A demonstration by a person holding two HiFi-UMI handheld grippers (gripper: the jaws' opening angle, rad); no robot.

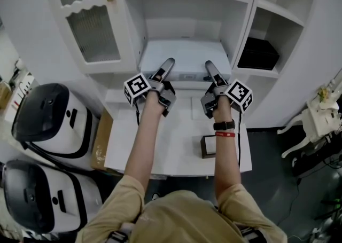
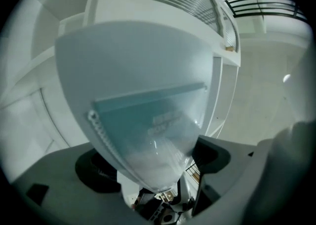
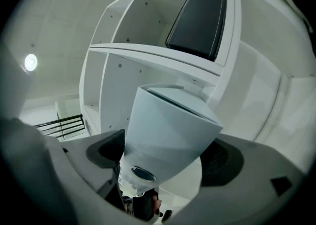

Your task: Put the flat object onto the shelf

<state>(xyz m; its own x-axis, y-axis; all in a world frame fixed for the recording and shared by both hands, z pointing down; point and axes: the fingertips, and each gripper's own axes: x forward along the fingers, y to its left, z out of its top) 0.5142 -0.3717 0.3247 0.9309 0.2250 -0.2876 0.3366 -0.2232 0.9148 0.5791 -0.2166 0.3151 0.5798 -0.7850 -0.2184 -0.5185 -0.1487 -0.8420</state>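
Observation:
The flat object is a wide white box [image 1: 184,55] lying on the low shelf [image 1: 187,83] of a white cabinet, just past the table. My left gripper [image 1: 169,64] straddles its left end and my right gripper [image 1: 209,67] its right end. In the left gripper view the box [image 2: 143,95] fills the space ahead, its near edge between the jaws of the left gripper [image 2: 153,167]. In the right gripper view the box [image 3: 168,125] tapers down between the jaws of the right gripper [image 3: 165,159], with a slim gap at each pad. Both grippers are open around the box.
A black box [image 1: 256,54] [image 3: 197,19] sits in the cabinet's right compartment. A small dark box [image 1: 208,146] stands on the white table [image 1: 160,151]. Two white and black appliances [image 1: 48,119] are on the floor at left. A glass cabinet door [image 1: 91,28] hangs upper left.

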